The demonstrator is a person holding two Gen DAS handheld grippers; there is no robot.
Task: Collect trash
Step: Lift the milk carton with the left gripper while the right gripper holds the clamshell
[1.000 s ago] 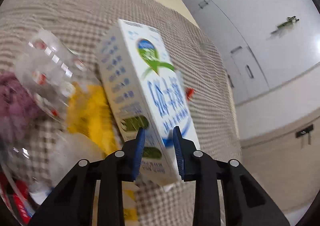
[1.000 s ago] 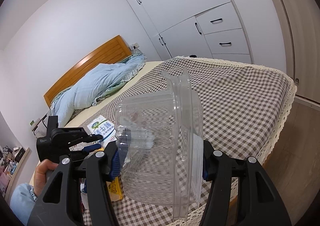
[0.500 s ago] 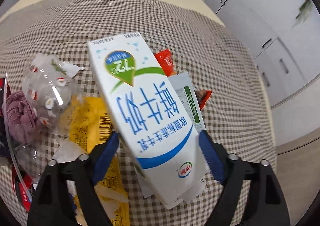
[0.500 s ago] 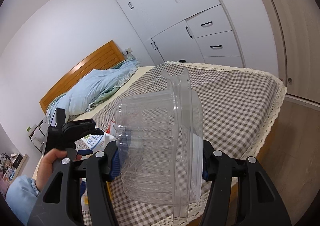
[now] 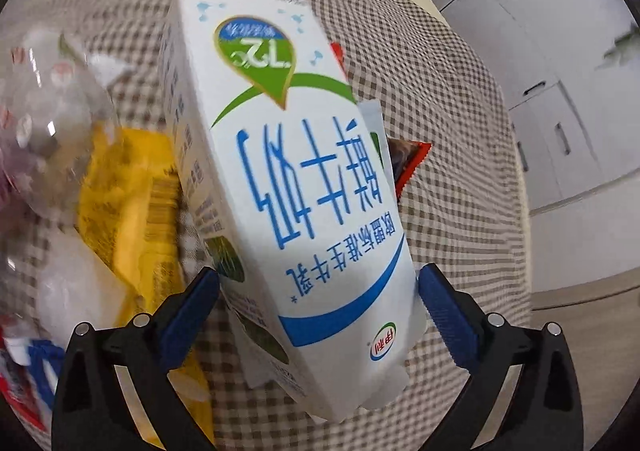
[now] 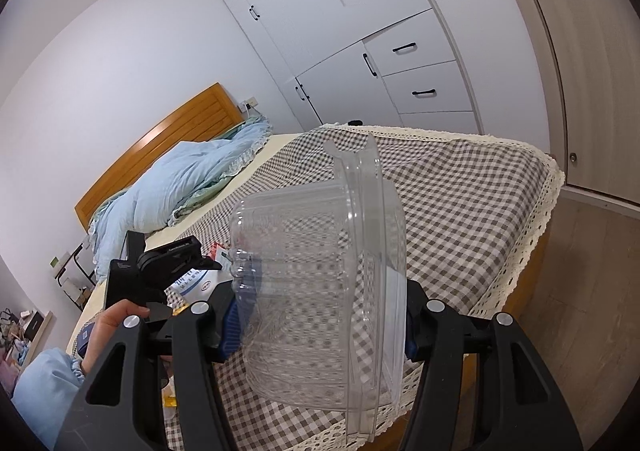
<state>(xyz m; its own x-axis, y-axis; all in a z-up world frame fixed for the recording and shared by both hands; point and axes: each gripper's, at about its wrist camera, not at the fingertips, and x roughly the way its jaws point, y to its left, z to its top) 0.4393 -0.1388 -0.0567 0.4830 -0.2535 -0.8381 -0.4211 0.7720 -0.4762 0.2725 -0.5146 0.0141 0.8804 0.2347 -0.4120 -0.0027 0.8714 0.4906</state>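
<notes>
Left wrist view: the left gripper (image 5: 318,305) points down at the checked bedspread (image 5: 452,99), its jaws opening wide with the white milk carton (image 5: 288,179) between the blue pads (image 5: 192,311) but no longer pressed by them; the carton lies over a yellow wrapper (image 5: 124,187), beside a crumpled clear plastic bag (image 5: 48,103) and red wrappers (image 5: 412,163). Right wrist view: the right gripper (image 6: 320,325) is clamped on a clear plastic container (image 6: 320,283) held above the bed's edge, with a hand (image 6: 108,331) gripping the left gripper's body at lower left.

A checked bed (image 5: 440,99) carries milk carton (image 5: 292,179), yellow wrapper (image 5: 128,187).
</notes>
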